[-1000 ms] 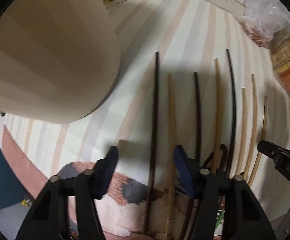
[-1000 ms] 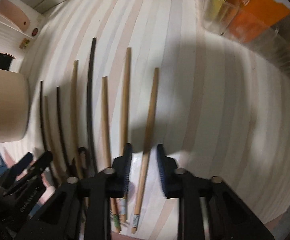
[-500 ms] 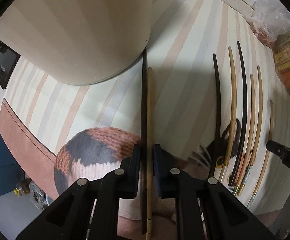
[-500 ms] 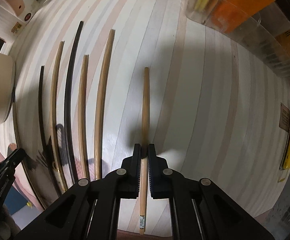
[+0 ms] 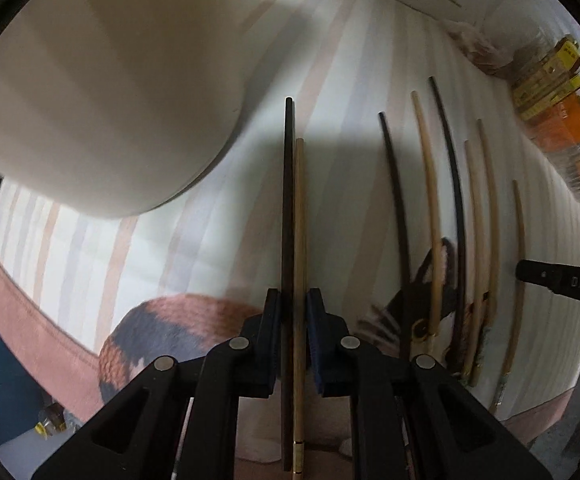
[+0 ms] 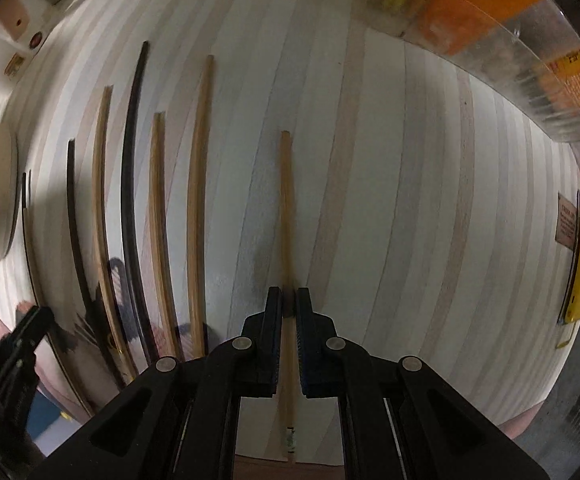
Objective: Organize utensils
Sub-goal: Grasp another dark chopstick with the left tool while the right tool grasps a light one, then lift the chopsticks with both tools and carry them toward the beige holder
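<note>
The left tongs (image 5: 293, 322) are clamped on a dark chopstick (image 5: 288, 208) and a light chopstick (image 5: 299, 240) together, beside the cream holder (image 5: 98, 92) at the tabletop's (image 6: 409, 200) left edge. The right tongs (image 6: 288, 320) pinch one bamboo chopstick (image 6: 286, 208) further right. The mismatched pair could scissor and slip, being gripped near one end.

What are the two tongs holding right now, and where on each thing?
Left tongs: a dark chopstick and a light one, low down. Right tongs: one light chopstick, low down.
</note>
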Available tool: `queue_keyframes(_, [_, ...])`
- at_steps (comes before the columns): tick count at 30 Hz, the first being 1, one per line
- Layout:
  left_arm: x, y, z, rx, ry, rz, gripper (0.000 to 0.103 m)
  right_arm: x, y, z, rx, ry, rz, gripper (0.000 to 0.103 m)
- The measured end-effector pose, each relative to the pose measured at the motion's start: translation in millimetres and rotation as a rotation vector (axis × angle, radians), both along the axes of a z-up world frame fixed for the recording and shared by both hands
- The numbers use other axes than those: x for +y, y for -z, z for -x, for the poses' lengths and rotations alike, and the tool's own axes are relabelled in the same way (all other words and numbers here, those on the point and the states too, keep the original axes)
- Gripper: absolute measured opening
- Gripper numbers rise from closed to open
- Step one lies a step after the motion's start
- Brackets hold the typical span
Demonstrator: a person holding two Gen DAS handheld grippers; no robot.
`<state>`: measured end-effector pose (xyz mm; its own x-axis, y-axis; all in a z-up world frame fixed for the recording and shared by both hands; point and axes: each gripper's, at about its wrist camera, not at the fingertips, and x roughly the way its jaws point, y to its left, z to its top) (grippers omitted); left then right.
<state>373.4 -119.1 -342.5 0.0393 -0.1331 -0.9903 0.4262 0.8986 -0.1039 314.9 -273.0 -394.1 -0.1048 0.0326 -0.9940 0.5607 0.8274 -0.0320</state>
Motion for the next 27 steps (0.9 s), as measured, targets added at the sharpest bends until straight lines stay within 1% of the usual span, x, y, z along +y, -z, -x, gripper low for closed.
queue_keyframes(3, [-2.5, 1.8, -8.4, 0.01, -0.001, 0.021, 0.01, -3.0, -0.7, -3.5, -0.002, 0.03, 0.0, 0.007])
queue_keyframes(5, [-3.6, 3.9, -12.0, 0.019, 0.002, 0.031, 0.01, -5.1, -1.6, 1.2, -0.003, 0.036, 0.001, 0.007])
queue_keyframes(8, [-11.0, 5.9, -21.4, 0.031, 0.001, 0.04, 0.01, -4.0, -2.5, -3.1, -0.002, 0.044, 0.0, 0.007])
queue_keyframes(12, [-12.2, 7.3, -28.6, 0.052, -0.01, 0.048, 0.01, -14.0, -11.2, -9.6, -0.015, 0.061, -0.007, 0.007])
queue_keyframes(14, [-7.4, 5.9, -31.6, 0.076, -0.03, 0.065, 0.01, -22.1, -17.1, -13.2, -0.027, 0.063, -0.013, 0.007])
queue_keyframes(17, [-6.2, -4.3, -28.4, 0.088, -0.045, 0.076, 0.01, -24.2, -27.1, -13.0, -0.053, 0.07, -0.031, 0.007])
queue_keyframes(19, [-11.3, -12.2, -15.1, 0.095, -0.055, 0.084, 0.01, -25.2, -34.9, -13.5, -0.072, 0.07, -0.038, 0.007])
queue_keyframes(27, [-22.9, -34.7, 6.0, 0.036, -0.047, 0.066, 0.01, -27.7, -70.0, 5.4, -0.179, 0.056, -0.052, 0.007])
